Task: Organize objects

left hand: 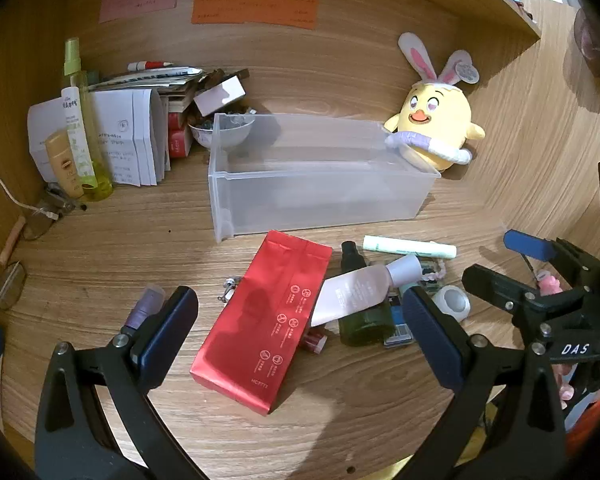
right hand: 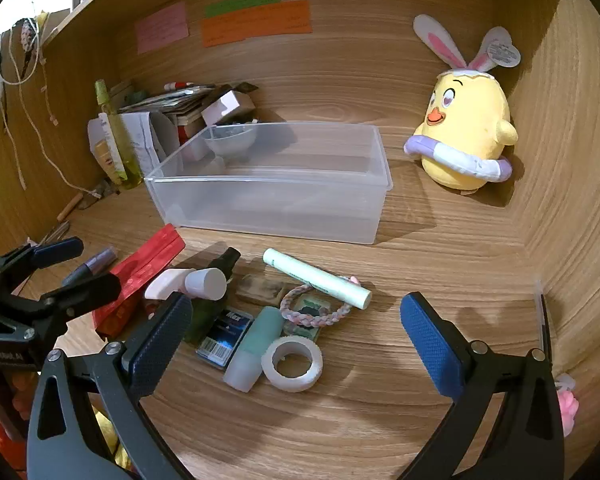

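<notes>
On the wooden desk [left hand: 100, 248], at six o'clock of the translucent rectangular plastic bin [left hand: 320, 184], the flat red foil pouch [left hand: 264, 316] lies between the spread fingers of our left gripper [left hand: 300, 320], which holds nothing; our right gripper [right hand: 296, 328] also stands wide apart and empty over the white tape roll [right hand: 294, 364]. We judge the pouch light, crinkly and slippery, so we would clamp it across its narrow width near the middle.
</notes>
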`<action>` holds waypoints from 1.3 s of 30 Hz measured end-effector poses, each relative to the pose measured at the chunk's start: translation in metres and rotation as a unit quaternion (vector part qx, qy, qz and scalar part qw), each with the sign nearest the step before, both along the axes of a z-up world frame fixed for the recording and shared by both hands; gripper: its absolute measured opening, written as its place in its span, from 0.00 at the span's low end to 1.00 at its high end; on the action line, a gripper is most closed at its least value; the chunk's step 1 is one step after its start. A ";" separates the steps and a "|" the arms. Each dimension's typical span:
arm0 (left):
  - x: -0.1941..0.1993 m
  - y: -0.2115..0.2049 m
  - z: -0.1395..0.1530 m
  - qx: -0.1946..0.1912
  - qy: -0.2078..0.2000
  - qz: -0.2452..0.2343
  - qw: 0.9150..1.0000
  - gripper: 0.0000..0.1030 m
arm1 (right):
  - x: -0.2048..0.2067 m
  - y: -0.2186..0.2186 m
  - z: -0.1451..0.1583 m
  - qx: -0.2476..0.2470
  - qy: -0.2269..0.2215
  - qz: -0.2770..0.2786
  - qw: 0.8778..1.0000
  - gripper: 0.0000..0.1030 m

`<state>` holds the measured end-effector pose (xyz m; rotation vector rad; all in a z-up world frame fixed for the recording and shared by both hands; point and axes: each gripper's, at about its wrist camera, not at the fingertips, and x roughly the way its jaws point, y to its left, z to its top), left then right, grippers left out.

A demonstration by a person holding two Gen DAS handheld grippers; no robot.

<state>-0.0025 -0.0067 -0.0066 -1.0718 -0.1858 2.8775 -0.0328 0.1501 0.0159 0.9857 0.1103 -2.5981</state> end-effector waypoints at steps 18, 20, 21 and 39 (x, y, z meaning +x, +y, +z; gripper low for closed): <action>0.001 -0.001 0.002 -0.004 0.002 0.004 1.000 1.00 | 0.001 -0.002 0.002 -0.006 -0.001 0.004 1.000 1.00; 0.001 -0.001 0.003 -0.004 0.002 0.004 1.000 1.00 | 0.001 -0.002 0.003 -0.007 -0.002 0.004 1.000 1.00; 0.001 -0.001 0.003 -0.005 0.002 0.004 1.000 1.00 | 0.002 -0.002 0.003 -0.006 -0.002 0.004 1.000 1.00; 0.001 0.000 0.008 -0.005 0.007 0.001 1.000 1.00 | 0.005 -0.003 0.006 -0.007 0.002 0.003 1.000 1.00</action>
